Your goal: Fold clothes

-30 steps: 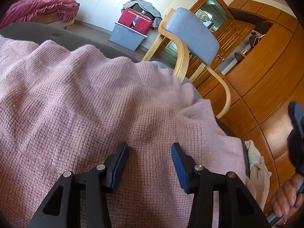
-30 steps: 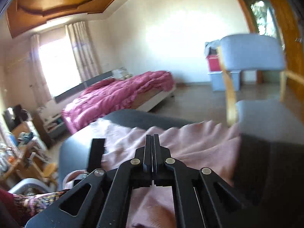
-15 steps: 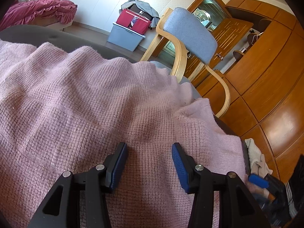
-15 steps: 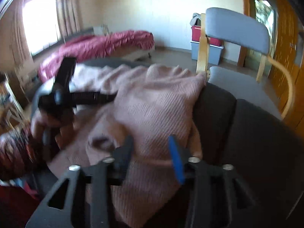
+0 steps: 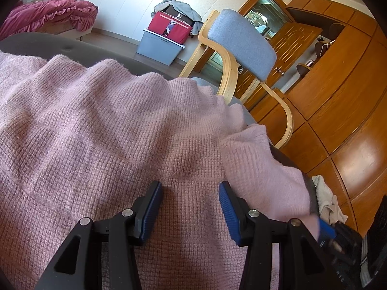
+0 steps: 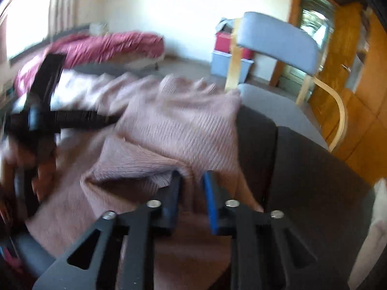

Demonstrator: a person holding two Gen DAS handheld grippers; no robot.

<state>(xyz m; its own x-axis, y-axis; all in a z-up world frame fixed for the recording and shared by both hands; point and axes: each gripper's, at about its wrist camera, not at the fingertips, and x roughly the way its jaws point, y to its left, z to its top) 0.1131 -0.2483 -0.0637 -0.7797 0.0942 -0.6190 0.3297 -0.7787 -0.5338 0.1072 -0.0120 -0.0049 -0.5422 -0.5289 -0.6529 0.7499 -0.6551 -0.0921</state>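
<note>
While the left gripper hovers agape over the pink sweater, the right gripper straddles its edge, unclenched.

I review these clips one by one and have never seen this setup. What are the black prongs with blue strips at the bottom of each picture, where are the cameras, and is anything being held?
No robot here: a person holds a two-finger clamp in each hand, with a wide-angle camera on each looking along its fingers. One picture looks out from the left gripper, the other from the right gripper. The blue strips are the finger pads.

A pink knitted sweater lies spread over a dark grey padded surface. Both grippers are open and hold nothing. The left one sits over the knit. The right one straddles a raised fold near the sweater's edge, though that picture is blurred. Behind stands a wooden chair with grey cushions.
</note>
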